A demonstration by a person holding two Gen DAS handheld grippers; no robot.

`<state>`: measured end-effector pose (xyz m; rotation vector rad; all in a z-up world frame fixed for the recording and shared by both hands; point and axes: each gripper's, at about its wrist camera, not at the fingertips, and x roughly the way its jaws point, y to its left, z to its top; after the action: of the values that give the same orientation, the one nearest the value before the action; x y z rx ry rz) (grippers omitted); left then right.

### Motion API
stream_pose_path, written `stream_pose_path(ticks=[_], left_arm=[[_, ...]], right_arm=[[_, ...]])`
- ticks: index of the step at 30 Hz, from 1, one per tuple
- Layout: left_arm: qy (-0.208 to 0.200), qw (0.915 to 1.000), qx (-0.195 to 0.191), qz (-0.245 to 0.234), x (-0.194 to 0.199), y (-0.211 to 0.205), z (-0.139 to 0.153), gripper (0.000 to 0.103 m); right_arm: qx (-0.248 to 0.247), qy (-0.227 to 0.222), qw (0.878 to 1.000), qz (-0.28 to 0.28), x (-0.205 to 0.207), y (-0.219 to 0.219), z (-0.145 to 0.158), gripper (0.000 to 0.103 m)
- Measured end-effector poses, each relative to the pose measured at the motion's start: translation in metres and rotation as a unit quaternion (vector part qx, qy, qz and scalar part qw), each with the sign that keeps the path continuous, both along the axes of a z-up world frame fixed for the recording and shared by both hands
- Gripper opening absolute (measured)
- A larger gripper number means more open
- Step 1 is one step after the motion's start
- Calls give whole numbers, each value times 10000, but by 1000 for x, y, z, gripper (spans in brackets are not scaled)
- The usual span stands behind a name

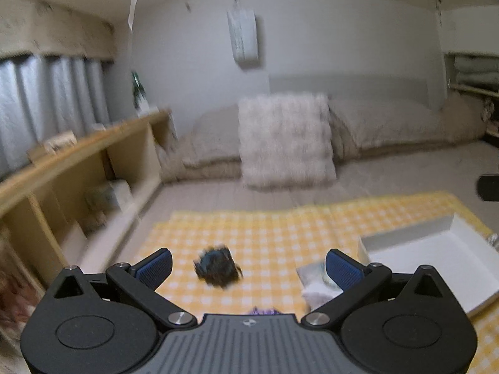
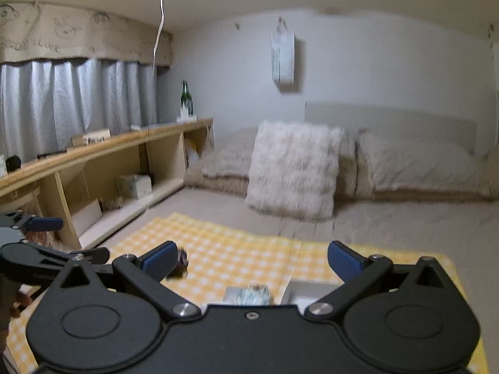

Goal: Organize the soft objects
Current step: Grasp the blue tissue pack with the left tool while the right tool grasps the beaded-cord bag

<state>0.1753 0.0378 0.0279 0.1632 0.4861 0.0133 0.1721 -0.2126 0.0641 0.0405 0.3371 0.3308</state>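
A dark blue-black soft bundle (image 1: 216, 269) lies on the yellow checked cloth (image 1: 274, 237), a little ahead of my left gripper (image 1: 249, 269), which is open and holds nothing. A pale folded soft item (image 1: 315, 283) sits by the right finger, next to a white shallow box (image 1: 436, 258). A bit of purple (image 1: 263, 311) shows at the gripper body's edge. In the right wrist view my right gripper (image 2: 251, 261) is open and empty above the cloth (image 2: 237, 249); the dark bundle (image 2: 181, 263) peeks past its left finger, the pale item (image 2: 249, 294) and the box (image 2: 308, 290) lie below. The left gripper (image 2: 46, 243) shows at the left.
A fluffy white cushion (image 1: 285, 143) leans against beige bedding (image 1: 389, 124) at the back of the bed. A low wooden shelf (image 1: 78, 174) with boxes runs along the left under grey curtains (image 2: 71, 99). Green bottles (image 2: 186, 98) stand on the shelf's end.
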Motion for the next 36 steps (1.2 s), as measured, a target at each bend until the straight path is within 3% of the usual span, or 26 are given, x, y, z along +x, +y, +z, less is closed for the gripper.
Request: stream_pose_path(ticks=[5,10,13,17,22,29,36], left_arm=[[805,9964,-235,-144,53,25,-36,103],[1384,9884,-569,-263,96,50,-75,103],[1874,9764,-1002,-390,119,64,-98,103],[2574,9583,-1137,-505,138,75,-127,103],[2977,9403,-1397,-874,136,79,-142,103],[3396,9240,-1185,-1299,111,70,-148,103],[3547,9259,-746,-1062,113,54,-153,103]], right_arm=[[-9,42,10000,56,14,3,-24,103],[-7,521,9982,312,35,9,-42,103],[64,782,9955,523,46,10,-52,103],[-58,998,9907,918,61,14,-68,103],[-244,1421,9840,1052,86,22,-94,103],[-283,2222,9679,1137,123,43,-132,95],[-906,2851,9429,1466,132,82,-170,77]])
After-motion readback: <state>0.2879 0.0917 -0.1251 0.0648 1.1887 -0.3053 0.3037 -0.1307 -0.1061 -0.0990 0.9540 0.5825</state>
